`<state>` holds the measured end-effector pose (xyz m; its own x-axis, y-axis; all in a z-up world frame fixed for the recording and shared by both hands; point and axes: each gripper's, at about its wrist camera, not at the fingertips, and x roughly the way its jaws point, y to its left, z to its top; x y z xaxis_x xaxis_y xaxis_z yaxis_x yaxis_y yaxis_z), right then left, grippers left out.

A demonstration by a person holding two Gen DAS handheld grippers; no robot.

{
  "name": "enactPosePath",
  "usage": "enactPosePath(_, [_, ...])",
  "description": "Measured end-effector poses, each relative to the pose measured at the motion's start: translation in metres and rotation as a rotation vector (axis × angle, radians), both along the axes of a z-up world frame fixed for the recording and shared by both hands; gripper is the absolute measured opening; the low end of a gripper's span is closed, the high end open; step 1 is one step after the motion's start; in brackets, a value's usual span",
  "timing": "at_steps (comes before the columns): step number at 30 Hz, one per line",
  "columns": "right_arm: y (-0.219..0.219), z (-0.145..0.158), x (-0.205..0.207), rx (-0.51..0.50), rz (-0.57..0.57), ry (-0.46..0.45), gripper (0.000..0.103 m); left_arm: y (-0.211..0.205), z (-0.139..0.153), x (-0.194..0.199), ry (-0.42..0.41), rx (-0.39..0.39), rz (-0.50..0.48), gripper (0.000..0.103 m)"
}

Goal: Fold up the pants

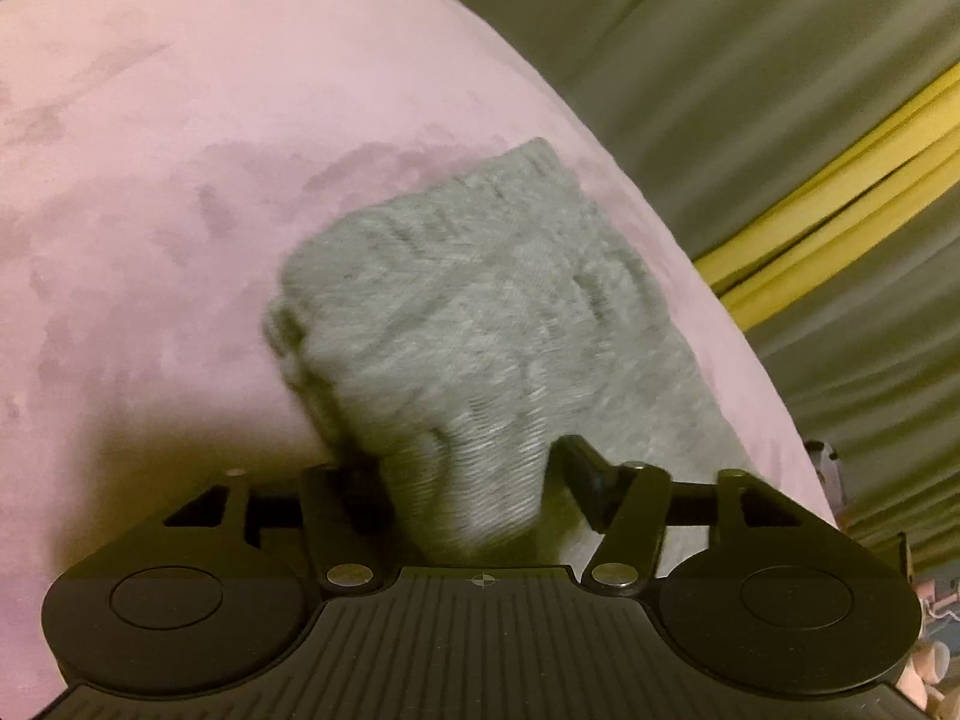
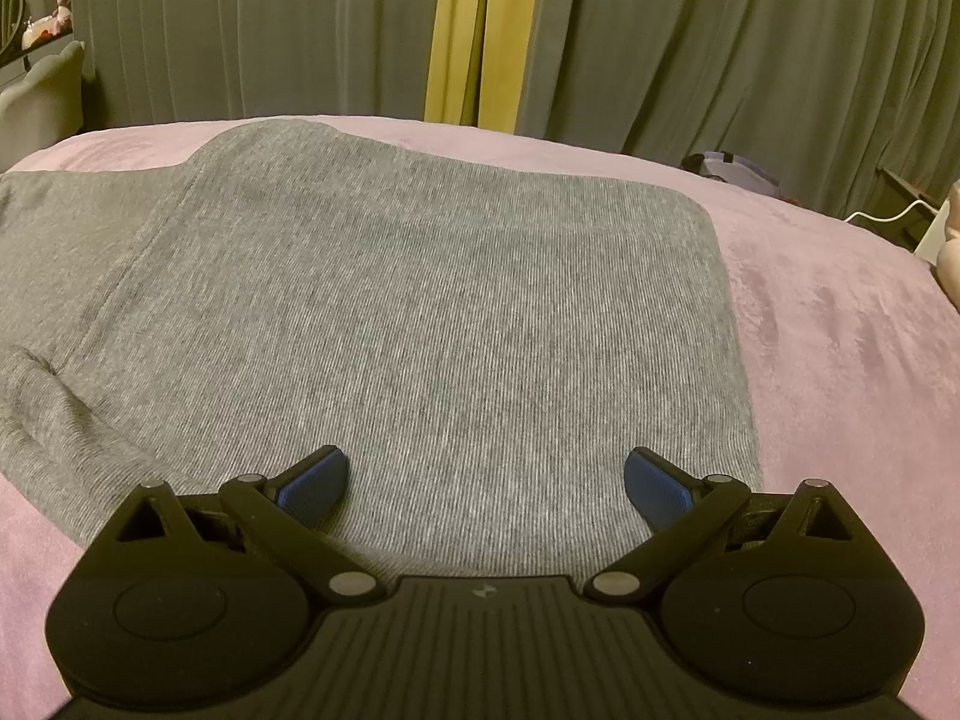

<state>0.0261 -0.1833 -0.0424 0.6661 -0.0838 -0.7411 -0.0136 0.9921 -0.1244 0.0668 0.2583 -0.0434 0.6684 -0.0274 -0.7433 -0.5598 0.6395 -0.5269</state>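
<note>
Left gripper (image 1: 468, 474): jaws partly apart, with a bunched end of the grey pants (image 1: 480, 324) lying between them. The cloth fills the gap and hides the inner faces of both jaws, so whether they press on it cannot be told. This view is blurred.

Right gripper (image 2: 485, 483): jaws wide apart, blue pads (image 2: 312, 489) bare, nothing between them. They hang just above the flat grey cloth; contact cannot be made out.

Pants (image 2: 420, 312): spread on the bed, smooth under the right gripper, with a seam running diagonally at the left and a creased fold at the lower left. The cloth runs off the left edge of the right wrist view. In the left wrist view a narrow end lies along the bed's right edge.

Bed (image 2: 840, 324): covered in pink plush fabric.

Curtains (image 2: 720, 42): grey-green, pleated, behind the bed, with a yellow strip (image 2: 474, 36) between them.

Small items at the right edge beyond the bed: too small to identify.
</note>
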Motion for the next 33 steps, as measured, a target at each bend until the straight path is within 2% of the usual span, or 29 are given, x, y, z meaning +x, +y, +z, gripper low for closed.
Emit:
enactPosePath(2, [0.000,0.000,0.000,0.000,0.000,-0.002,0.099,-0.004,0.002,0.003,0.020,0.033,0.013,0.059])
enactPosePath(3, [0.000,0.000,0.001,-0.001,0.000,-0.003,0.099,-0.007,0.003,0.003,0.025,0.054,0.017,0.049])
enactPosePath(6, [0.000,0.000,0.001,0.000,0.000,-0.002,0.099,-0.008,0.009,-0.004,-0.009,0.066,0.015,0.033])
enactPosePath(8, [0.000,0.000,0.001,-0.001,0.000,-0.002,0.099,-0.007,0.014,-0.007,-0.041,0.042,0.029,0.029])
enactPosePath(10, [-0.001,0.000,0.001,0.003,0.000,-0.002,0.099,-0.011,0.028,-0.010,-0.076,0.056,0.035,0.026])
enactPosePath(16, [-0.006,0.004,0.004,0.049,-0.013,-0.007,0.099,-0.049,0.083,-0.010,-0.200,0.199,-0.024,0.024])
enactPosePath(21, [-0.020,0.011,0.004,0.162,-0.052,-0.035,0.099,-0.113,0.143,-0.015,-0.357,0.378,-0.202,0.024])
enactPosePath(25, [-0.042,0.019,0.002,0.262,-0.147,-0.100,0.099,-0.195,0.178,-0.023,-0.500,0.471,-0.433,0.025])
enactPosePath(26, [-0.048,0.021,0.001,0.277,-0.177,-0.115,0.099,-0.218,0.181,-0.024,-0.516,0.481,-0.499,0.028])
enactPosePath(28, [-0.060,0.024,-0.002,0.301,-0.239,-0.144,0.099,-0.265,0.176,-0.023,-0.510,0.494,-0.637,0.050])
enactPosePath(29, [-0.065,0.026,-0.003,0.317,-0.258,-0.154,0.099,-0.284,0.168,-0.022,-0.491,0.496,-0.704,0.078])
enactPosePath(30, [-0.071,0.027,-0.005,0.336,-0.281,-0.165,0.099,-0.304,0.158,-0.022,-0.450,0.505,-0.765,0.084])
enactPosePath(32, [-0.081,0.029,-0.009,0.374,-0.320,-0.172,0.099,-0.335,0.132,-0.018,-0.324,0.517,-0.904,0.084])
enactPosePath(33, [-0.085,0.029,-0.011,0.401,-0.331,-0.173,0.099,-0.343,0.120,-0.021,-0.263,0.535,-0.928,0.083])
